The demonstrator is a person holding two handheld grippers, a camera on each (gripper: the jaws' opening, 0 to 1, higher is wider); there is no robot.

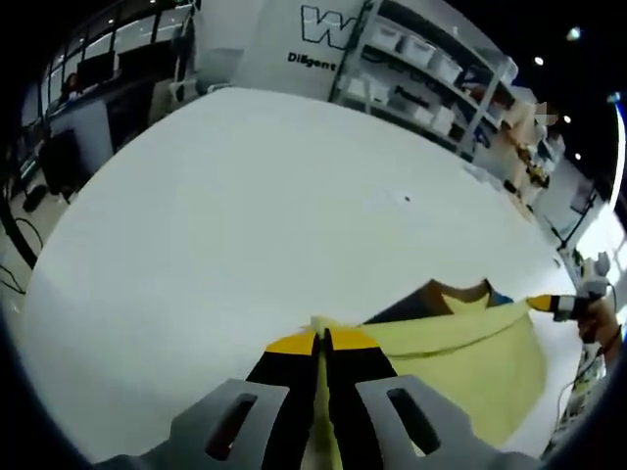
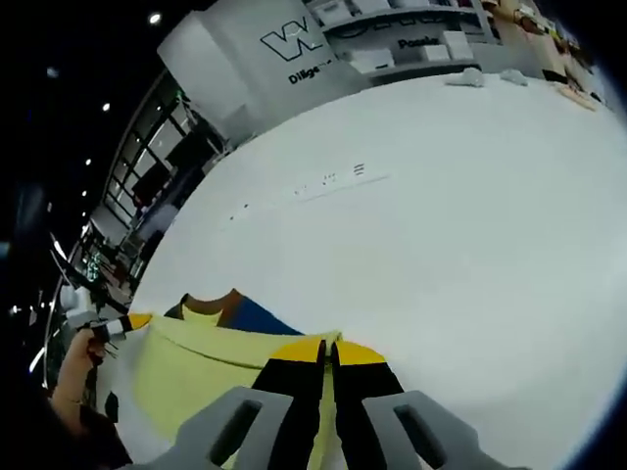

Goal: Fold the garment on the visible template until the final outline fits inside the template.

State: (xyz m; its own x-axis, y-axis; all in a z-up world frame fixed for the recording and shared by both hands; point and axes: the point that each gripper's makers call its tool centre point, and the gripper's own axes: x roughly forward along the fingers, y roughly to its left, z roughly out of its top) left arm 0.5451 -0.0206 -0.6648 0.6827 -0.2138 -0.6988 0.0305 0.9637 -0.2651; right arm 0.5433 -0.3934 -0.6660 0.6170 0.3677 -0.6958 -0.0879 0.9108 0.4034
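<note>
Left tool (image 1: pixel 321 338) and right tool (image 2: pixel 328 345) each pinch an edge of the yellow garment (image 1: pixel 470 343), stretched taut between them above the white bench (image 1: pixel 245 215).

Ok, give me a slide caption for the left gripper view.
Left gripper shut on one corner of the yellow garment, right gripper pinching the far corner, stretching its edge above the white table.
</note>
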